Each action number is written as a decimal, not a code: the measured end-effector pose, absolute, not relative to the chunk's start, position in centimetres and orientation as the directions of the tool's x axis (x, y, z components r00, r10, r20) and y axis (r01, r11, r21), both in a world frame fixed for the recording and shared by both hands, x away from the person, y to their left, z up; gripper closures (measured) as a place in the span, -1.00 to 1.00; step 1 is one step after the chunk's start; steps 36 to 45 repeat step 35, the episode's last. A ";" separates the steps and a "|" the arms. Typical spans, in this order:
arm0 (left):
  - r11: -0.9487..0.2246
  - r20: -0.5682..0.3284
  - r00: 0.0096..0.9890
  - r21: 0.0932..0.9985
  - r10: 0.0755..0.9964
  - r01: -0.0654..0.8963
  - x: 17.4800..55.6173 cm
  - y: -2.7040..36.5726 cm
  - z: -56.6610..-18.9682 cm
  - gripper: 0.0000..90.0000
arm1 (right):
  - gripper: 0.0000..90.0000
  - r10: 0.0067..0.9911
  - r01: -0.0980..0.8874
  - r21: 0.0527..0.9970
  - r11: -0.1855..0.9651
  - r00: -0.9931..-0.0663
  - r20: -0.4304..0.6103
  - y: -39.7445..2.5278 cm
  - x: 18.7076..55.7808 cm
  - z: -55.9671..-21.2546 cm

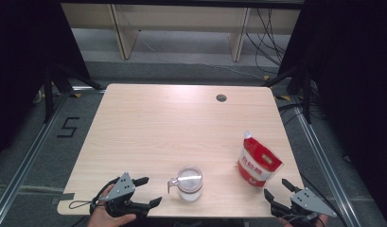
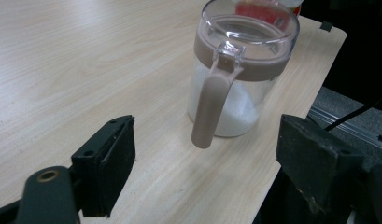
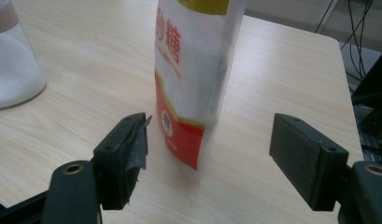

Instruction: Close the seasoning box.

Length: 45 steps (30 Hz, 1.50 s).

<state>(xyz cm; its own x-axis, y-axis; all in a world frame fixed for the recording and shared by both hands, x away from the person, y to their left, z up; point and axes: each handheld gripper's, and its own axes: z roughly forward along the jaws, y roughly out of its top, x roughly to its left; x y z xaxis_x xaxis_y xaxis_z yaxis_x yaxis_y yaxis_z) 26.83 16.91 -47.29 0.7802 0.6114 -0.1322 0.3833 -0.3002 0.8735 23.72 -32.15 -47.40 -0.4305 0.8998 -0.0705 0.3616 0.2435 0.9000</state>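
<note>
A clear jar (image 1: 189, 183) with a beige collar, clear lid and beige spoon handle stands near the table's front edge, holding white granules. My left gripper (image 1: 149, 191) is open just left of it; its own view has the jar (image 2: 244, 70) a short way ahead, handle (image 2: 212, 100) toward me. A red and white standing pouch (image 1: 257, 161) with a yellow band sits at the front right. My right gripper (image 1: 276, 188) is open just in front of it, and the pouch (image 3: 193, 79) stands a little beyond the jaws.
The light wood table (image 1: 181, 123) has a cable hole (image 1: 221, 98) at the back right. Black frames and curtains flank both sides. Floor rails run beside the table, and cables trail at the right rear.
</note>
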 end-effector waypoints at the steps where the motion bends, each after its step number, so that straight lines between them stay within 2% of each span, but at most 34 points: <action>1: -0.303 -0.131 0.781 0.873 0.611 0.383 26.8 17.0 -47.4 -0.59 | -0.36 0.898 0.346 0.903 0.256 -0.430 -0.090 -32.2 23.8 -47.4; 6: -0.309 -0.128 0.777 0.868 0.616 0.388 26.8 17.1 -47.6 -0.60 | -0.36 0.898 0.359 0.900 0.246 -0.435 -0.071 -32.1 23.7 -47.4; 8: -0.304 -0.138 0.777 0.867 0.615 0.395 26.8 17.0 -47.8 -0.61 | -0.36 0.895 0.337 0.904 0.263 -0.435 -0.099 -32.2 23.8 -47.4; 9: -0.338 -0.110 0.782 0.859 0.614 0.386 26.8 17.2 -47.9 -0.61 | -0.36 0.894 0.336 0.904 0.263 -0.436 -0.098 -32.2 23.8 -47.4; 18: -0.307 -0.137 0.778 0.866 0.613 0.394 26.7 17.0 -48.1 -0.61 | -0.36 0.893 0.337 0.904 0.265 -0.438 -0.098 -32.2 23.8 -47.4; 20: -0.318 -0.128 0.775 0.861 0.619 0.396 26.7 17.1 -48.0 -0.61 | -0.36 0.896 0.365 0.899 0.244 -0.439 -0.065 -32.1 23.7 -47.4; 28: -0.306 -0.137 0.774 0.865 0.619 0.398 26.7 17.1 -48.0 -0.61 | -0.37 0.894 0.347 0.900 0.266 -0.437 -0.096 -32.2 23.8 -47.4; 29: -0.323 -0.115 0.786 0.868 0.608 0.377 26.8 17.2 -47.9 -0.61 | -0.37 0.893 0.342 0.900 0.270 -0.438 -0.102 -32.2 23.8 -47.4; 45: -0.324 -0.114 0.786 0.868 0.607 0.377 26.9 17.3 -47.9 -0.61 | -0.37 0.893 0.359 0.895 0.264 -0.443 -0.086 -32.0 23.8 -47.4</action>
